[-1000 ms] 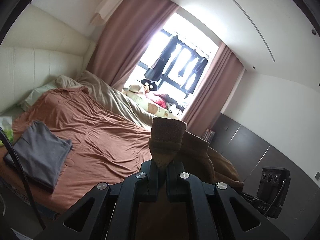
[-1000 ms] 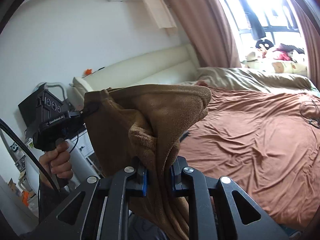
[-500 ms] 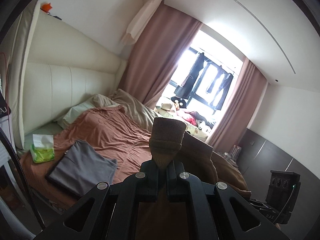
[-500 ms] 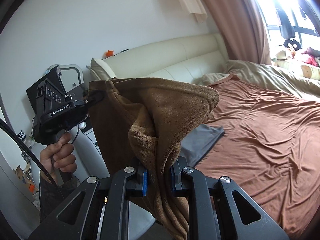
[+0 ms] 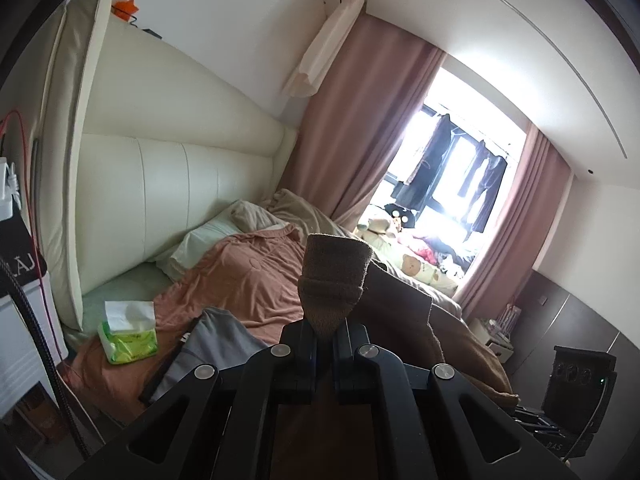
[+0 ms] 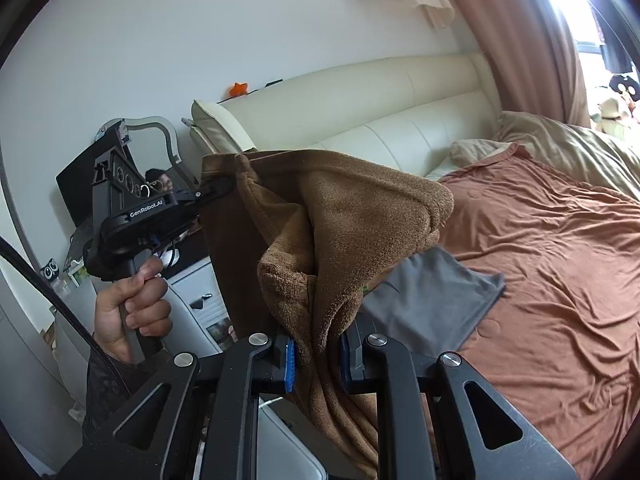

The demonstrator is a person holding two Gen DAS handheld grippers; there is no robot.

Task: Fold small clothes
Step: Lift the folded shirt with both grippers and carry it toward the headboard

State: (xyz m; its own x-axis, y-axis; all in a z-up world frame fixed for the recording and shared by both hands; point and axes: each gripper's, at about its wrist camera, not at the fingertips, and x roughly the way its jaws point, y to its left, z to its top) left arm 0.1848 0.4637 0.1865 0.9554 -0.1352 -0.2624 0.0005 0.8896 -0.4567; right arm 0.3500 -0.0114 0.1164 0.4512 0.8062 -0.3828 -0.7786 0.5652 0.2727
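Note:
A brown fleece garment [image 6: 340, 224] hangs in the air between my two grippers, beside the bed. My left gripper [image 5: 326, 336] is shut on a ribbed cuff of it [image 5: 334, 276]; the left gripper also shows in the right wrist view [image 6: 218, 190], pinching the garment's far corner. My right gripper [image 6: 318, 354] is shut on a bunched edge of the same garment, which drapes down past the jaws. A folded grey garment [image 6: 436, 300] lies flat on the rust-coloured bedsheet [image 6: 552, 264], also seen in the left wrist view [image 5: 212, 344].
A green tissue pack [image 5: 128, 334] lies on the bed near the cream headboard [image 5: 172, 196]. A white bedside cabinet [image 6: 196, 300] stands left of the bed. Pillows and a beige duvet [image 6: 576, 148] lie toward the window.
Both grippers have swung left with the brown garment, toward the headboard side. The tissue pack and headboard have come into the left view, the cabinet and grey garment into the right.

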